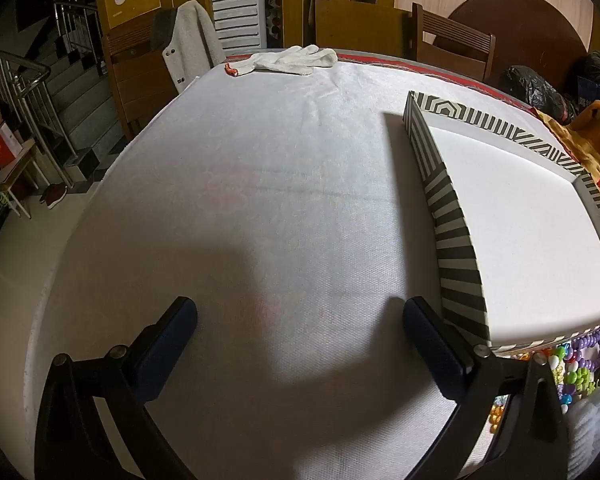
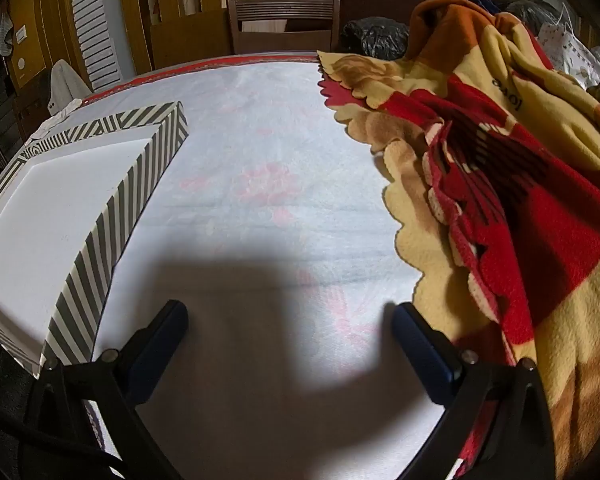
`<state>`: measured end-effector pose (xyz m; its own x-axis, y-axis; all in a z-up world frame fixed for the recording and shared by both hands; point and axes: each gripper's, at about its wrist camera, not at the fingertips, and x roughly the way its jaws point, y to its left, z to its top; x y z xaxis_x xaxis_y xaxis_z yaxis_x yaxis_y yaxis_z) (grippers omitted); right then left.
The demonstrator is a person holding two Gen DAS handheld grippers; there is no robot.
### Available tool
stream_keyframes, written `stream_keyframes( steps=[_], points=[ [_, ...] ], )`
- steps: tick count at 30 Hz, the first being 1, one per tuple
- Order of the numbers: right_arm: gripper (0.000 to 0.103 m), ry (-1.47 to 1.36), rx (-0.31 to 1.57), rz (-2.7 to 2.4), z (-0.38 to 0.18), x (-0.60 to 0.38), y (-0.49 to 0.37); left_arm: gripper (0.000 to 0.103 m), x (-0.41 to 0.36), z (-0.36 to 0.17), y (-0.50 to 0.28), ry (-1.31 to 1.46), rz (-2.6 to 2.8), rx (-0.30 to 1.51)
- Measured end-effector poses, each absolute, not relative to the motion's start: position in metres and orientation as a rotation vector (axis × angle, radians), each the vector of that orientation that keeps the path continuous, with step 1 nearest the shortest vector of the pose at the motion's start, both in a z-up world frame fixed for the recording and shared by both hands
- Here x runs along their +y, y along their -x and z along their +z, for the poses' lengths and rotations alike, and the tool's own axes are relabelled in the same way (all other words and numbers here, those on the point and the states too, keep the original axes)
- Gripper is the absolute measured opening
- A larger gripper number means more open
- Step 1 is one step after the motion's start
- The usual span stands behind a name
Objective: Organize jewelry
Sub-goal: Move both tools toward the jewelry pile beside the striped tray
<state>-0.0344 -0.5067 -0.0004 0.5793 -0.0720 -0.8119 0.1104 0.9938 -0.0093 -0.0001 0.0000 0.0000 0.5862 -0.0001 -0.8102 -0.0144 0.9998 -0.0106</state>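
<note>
A black-and-white striped box with a white foam inside stands on the white tablecloth, at the right in the left wrist view and at the left in the right wrist view. Colourful bead jewelry lies just in front of the box at the lower right of the left wrist view. My left gripper is open and empty over bare cloth, left of the box. My right gripper is open and empty over bare cloth, right of the box.
A white glove and a small red object lie at the table's far edge. A red and yellow blanket is heaped on the right side. Wooden chairs stand behind the table. Stairs are at the left.
</note>
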Motion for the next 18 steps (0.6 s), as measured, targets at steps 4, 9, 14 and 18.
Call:
stream_keyframes(
  steps=[4,9,14,18],
  points=[
    [0.103,-0.098,1.018,-0.175,0.004,-0.513,0.034,0.077,-0.001,0.000,0.000,0.018,0.015,0.966],
    [0.103,-0.154,0.973,-0.215,0.031,-0.512,0.060,0.055,-0.007,0.007,-0.002,0.021,0.032,1.039],
    [0.103,-0.185,1.000,-0.193,0.060,-0.495,0.080,0.048,-0.022,0.023,0.015,-0.016,0.026,1.069],
    [0.103,-0.185,1.024,-0.159,0.072,-0.473,0.092,0.047,-0.028,0.039,0.034,-0.031,0.030,1.034]
  ],
)
